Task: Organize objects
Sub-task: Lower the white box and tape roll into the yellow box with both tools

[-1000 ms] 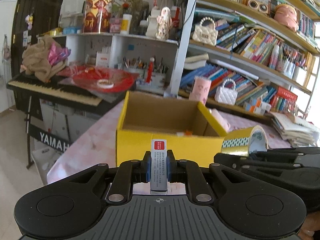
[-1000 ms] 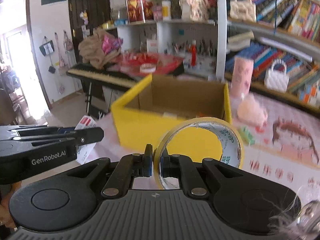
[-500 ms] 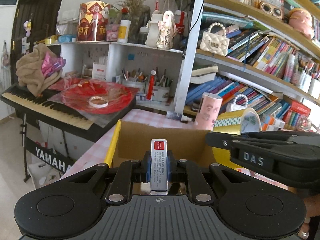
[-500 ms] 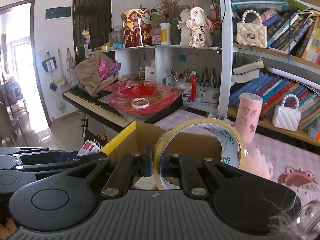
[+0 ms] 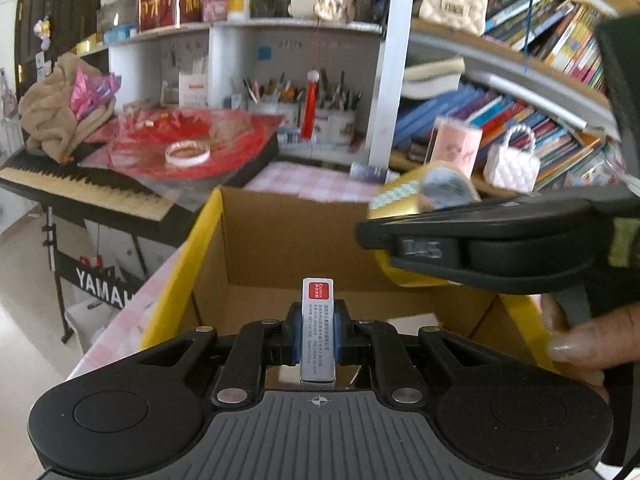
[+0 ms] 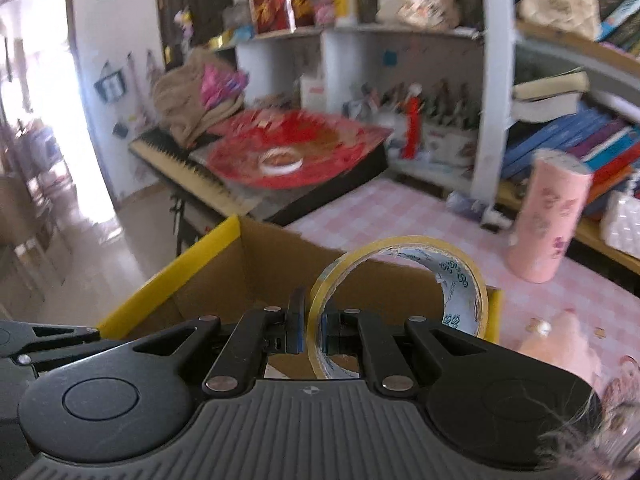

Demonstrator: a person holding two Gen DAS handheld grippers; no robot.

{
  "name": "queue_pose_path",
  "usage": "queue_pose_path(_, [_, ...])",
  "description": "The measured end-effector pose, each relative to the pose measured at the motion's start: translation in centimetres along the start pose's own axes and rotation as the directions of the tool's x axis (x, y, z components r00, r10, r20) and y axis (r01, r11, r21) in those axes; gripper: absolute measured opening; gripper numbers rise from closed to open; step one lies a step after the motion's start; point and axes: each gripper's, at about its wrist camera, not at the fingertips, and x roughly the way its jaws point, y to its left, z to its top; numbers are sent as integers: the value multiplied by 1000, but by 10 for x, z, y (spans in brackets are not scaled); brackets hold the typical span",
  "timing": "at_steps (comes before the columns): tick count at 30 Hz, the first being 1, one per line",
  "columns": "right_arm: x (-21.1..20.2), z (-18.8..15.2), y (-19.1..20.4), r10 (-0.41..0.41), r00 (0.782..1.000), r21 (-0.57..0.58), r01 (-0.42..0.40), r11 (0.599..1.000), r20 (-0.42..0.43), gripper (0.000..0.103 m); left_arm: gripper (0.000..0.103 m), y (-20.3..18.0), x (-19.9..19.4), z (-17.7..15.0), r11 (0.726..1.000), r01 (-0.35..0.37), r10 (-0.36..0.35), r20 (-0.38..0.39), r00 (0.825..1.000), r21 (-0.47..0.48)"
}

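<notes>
My left gripper (image 5: 317, 334) is shut on a small silver box with a red label (image 5: 317, 328), held upright over the open yellow cardboard box (image 5: 188, 264). My right gripper (image 6: 313, 330) is shut on the rim of a yellow tape roll (image 6: 460, 292), also over the cardboard box (image 6: 192, 264). In the left wrist view the right gripper (image 5: 480, 236) comes in from the right with the tape roll (image 5: 404, 196) above the box's right side. The left gripper's body (image 6: 48, 340) shows low at the left of the right wrist view.
The box stands on a pink checked table (image 6: 400, 212). A pink cylinder (image 6: 548, 216) stands behind it near the bookshelves (image 5: 520, 80). A keyboard (image 5: 80, 184) with a red dish (image 5: 188, 144) and a tape ring lies to the left. A pink soft toy (image 6: 560, 340) sits right of the box.
Both grippers have moved forward and tipped down over the open box, still holding their objects. The box interior now fills the lower view.
</notes>
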Motion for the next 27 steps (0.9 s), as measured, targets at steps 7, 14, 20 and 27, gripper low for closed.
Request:
queue_pose_path(7, [42,2,3,72,985,-30,-77,997,-157,8,13,0,18,-4,1000,-31,31,-59,998,2])
queue_pose_path(14, [62,-2,2,89,958,-12,-96,995,-274,10,14,4,22,-8,999,-52,51,-88,995,-4])
queue_pose_path(20, [71,-4,1,82,940,8,-84,996,-331,15,21,4,13,-7,998,-49,49,-28,998,-27])
queue_pose_path(27, [32,1,6,25,982,-7,-26,1000,-187,45,56,0,-18,-1,999,-32,33,86,996,-11])
